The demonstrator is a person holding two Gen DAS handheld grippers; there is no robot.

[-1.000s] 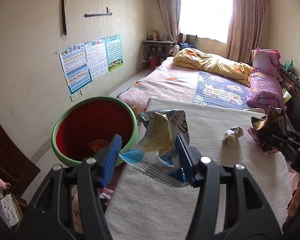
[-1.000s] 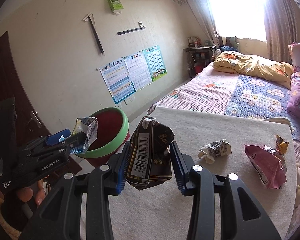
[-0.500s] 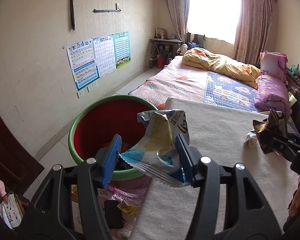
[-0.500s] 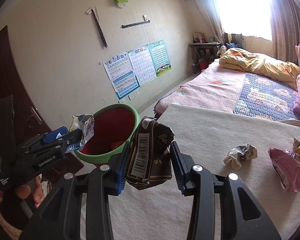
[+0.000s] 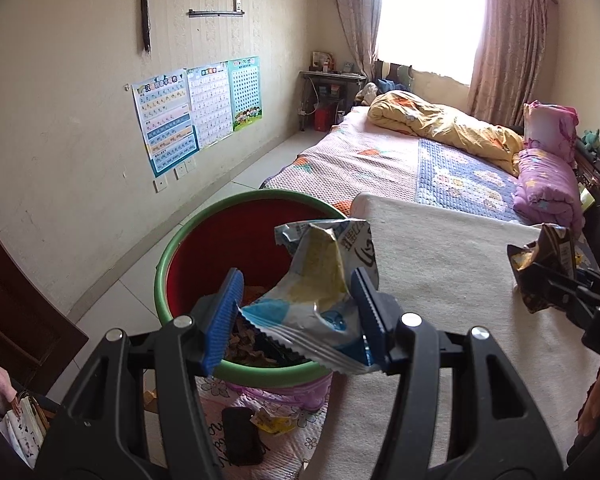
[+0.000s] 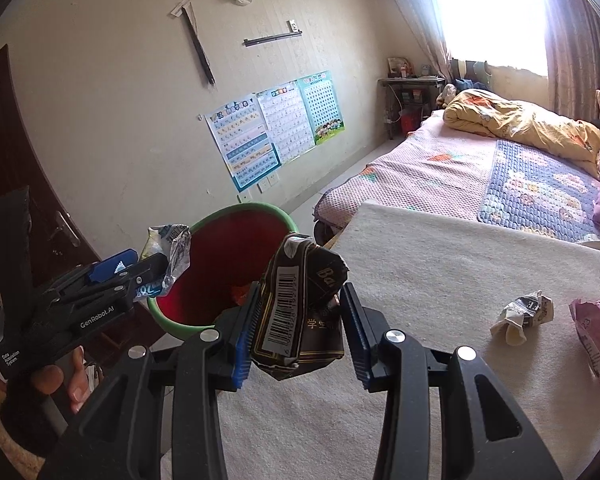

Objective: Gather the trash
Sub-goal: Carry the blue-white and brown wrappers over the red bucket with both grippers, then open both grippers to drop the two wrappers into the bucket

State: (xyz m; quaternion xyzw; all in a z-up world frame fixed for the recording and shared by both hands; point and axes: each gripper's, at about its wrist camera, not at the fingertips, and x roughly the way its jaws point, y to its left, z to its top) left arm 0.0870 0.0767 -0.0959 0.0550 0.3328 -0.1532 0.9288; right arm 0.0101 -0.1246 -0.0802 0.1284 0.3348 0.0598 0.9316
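Both grippers have swung toward the green-rimmed bin [image 5: 172, 256]: left gripper [image 5: 296, 316] clamps a white-blue snack bag [image 5: 320, 280] over it, right gripper [image 6: 298, 330] pinches a dark wrapper [image 6: 300, 312] short of the rim. Neither is dropped; a crumpled wrapper [image 6: 524, 314] and pink bag [image 6: 596, 336] remain near the mat's right edge.

We count two black two-finger grippers with blue pads: the left gripper [image 5: 296, 316] and the right gripper [image 6: 298, 330]. We count one round red bin with a green rim [image 6: 168, 320], four crumpled snack wrappers, three wall posters and two pillows.
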